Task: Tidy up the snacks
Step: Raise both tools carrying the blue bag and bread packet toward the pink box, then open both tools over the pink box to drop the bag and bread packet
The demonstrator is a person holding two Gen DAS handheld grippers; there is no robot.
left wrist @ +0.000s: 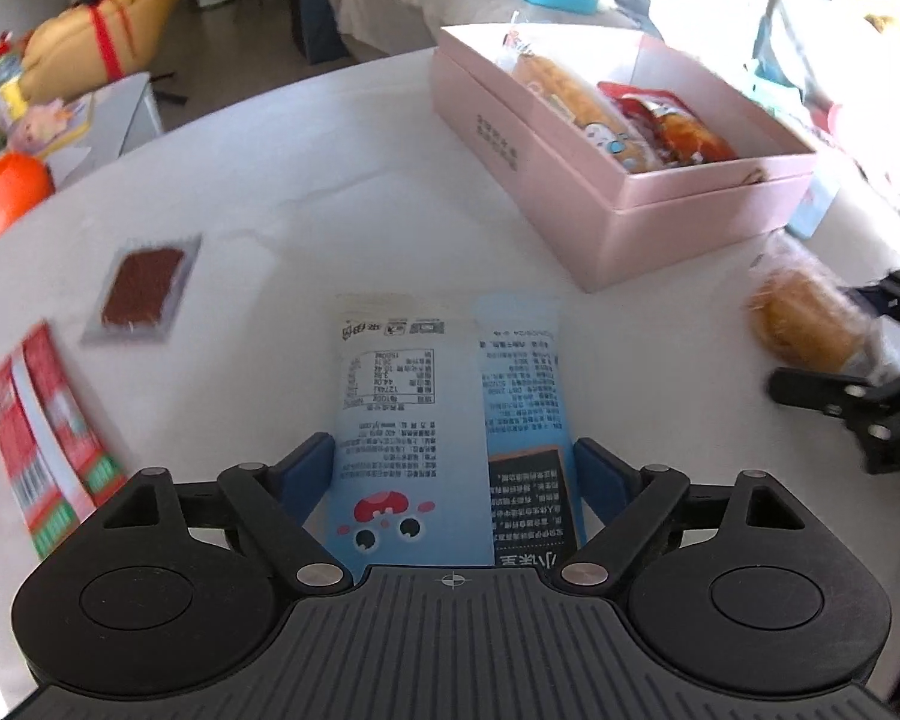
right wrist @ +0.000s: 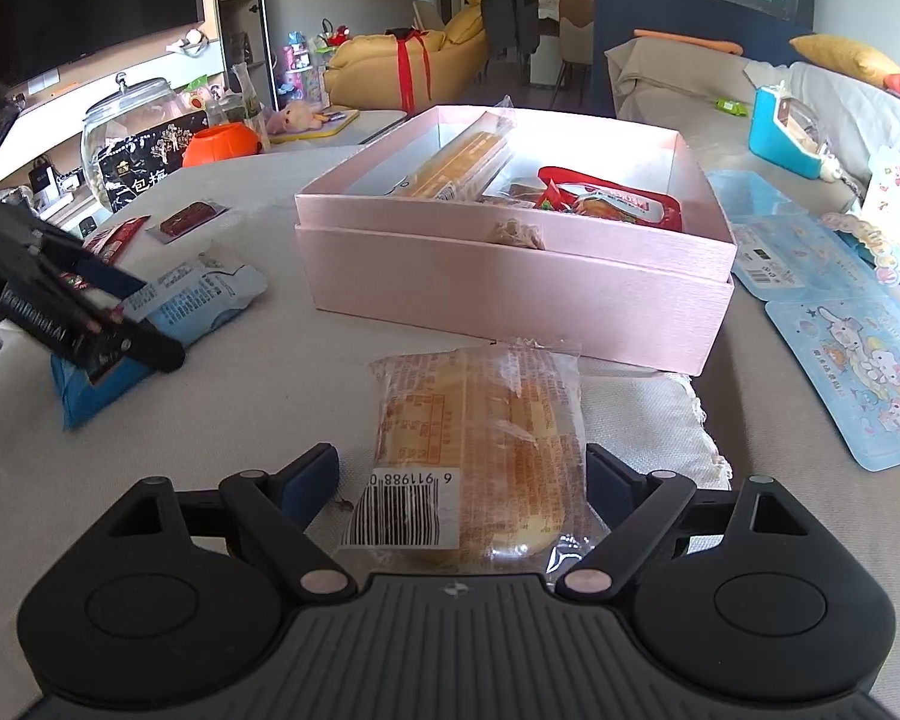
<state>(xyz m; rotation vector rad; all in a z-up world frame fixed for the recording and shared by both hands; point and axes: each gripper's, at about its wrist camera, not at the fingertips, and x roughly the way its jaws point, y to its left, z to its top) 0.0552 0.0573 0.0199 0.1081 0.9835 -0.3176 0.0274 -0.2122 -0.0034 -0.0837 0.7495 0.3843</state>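
Observation:
A blue-and-white snack packet lies printed side up on the white table, and my left gripper straddles it, open, with the blue pads close beside its long edges. From the right wrist the same packet and left gripper show at the left. A clear-wrapped bun lies flat between the fingers of my open right gripper, with a gap at the left pad. The left wrist view shows that bun at the far right. An open pink box holds a long yellow cake packet and a red packet.
A brown snack in clear wrap and red packets lie at the table's left. Blue cartoon sheets lie right of the box, and a lace cloth sits under its near corner. An orange bucket and glass jar stand beyond.

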